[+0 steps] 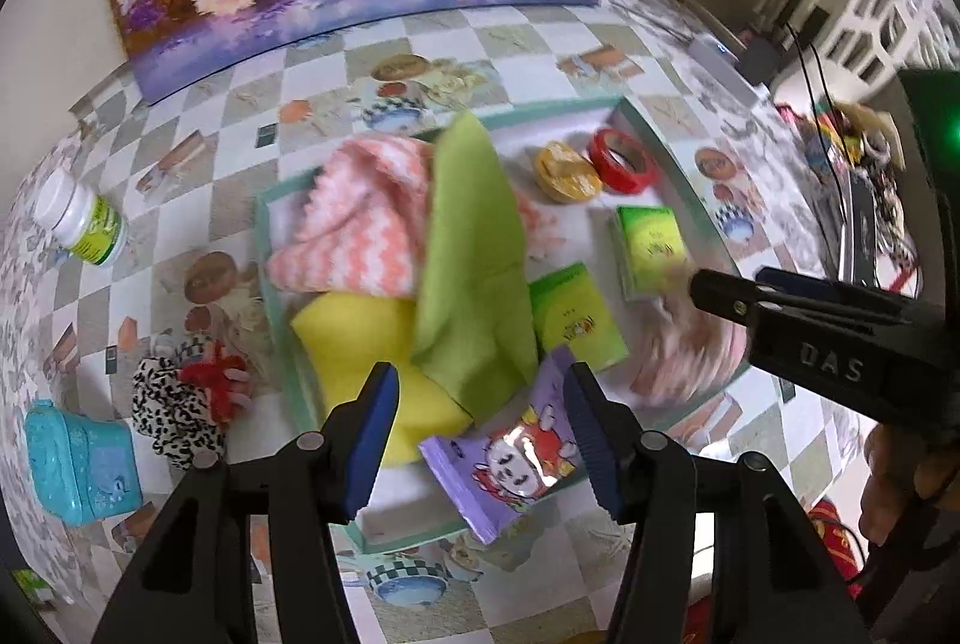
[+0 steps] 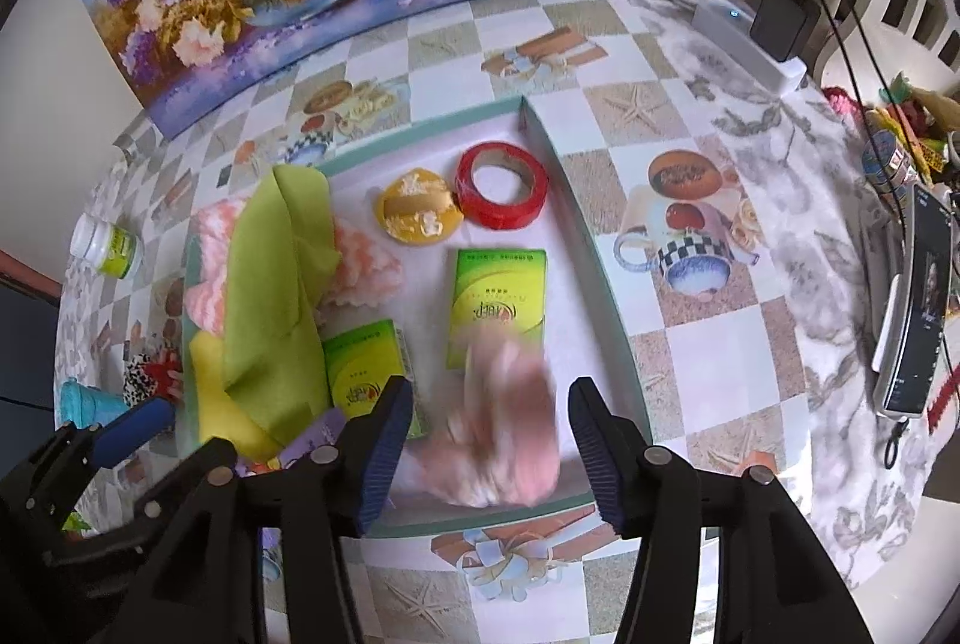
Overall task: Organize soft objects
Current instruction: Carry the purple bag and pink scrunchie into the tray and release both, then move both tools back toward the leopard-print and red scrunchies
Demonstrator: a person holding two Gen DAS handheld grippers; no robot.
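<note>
The left hand-held gripper (image 1: 480, 440) hangs over the near edge of a shallow teal-rimmed tray (image 1: 264, 248), its jaws apart and pressing on nothing; a purple cartoon packet (image 1: 510, 458) lies tilted between and below the blue pads, over the tray's near rim. Just beyond it a green cloth (image 1: 474, 254) drapes over a yellow sponge (image 1: 354, 326) and a pink zigzag towel (image 1: 360, 224), which fill the tray's left half.

The right hand-held gripper (image 2: 489, 440) is also open, over the tray's near right corner. A blurred pink cloth (image 2: 504, 440) sits loose between its pads, whether touching either I cannot tell, close to the near rim (image 2: 480, 518). Behind it stand two green boxes (image 2: 498, 308), touching neither wall. At the far right corner lie a red tape roll (image 2: 501, 194), just beside the right wall, and a yellow lidded cup (image 2: 417, 212).

Bare tray floor shows between the boxes and the right wall. Outside the tray, the checkered tabletop (image 2: 708, 362) lies open to the right. To the left sit a white bottle (image 1: 84, 218), a spotted scrunchie (image 1: 174, 416) and a turquoise case (image 1: 81, 458).
</note>
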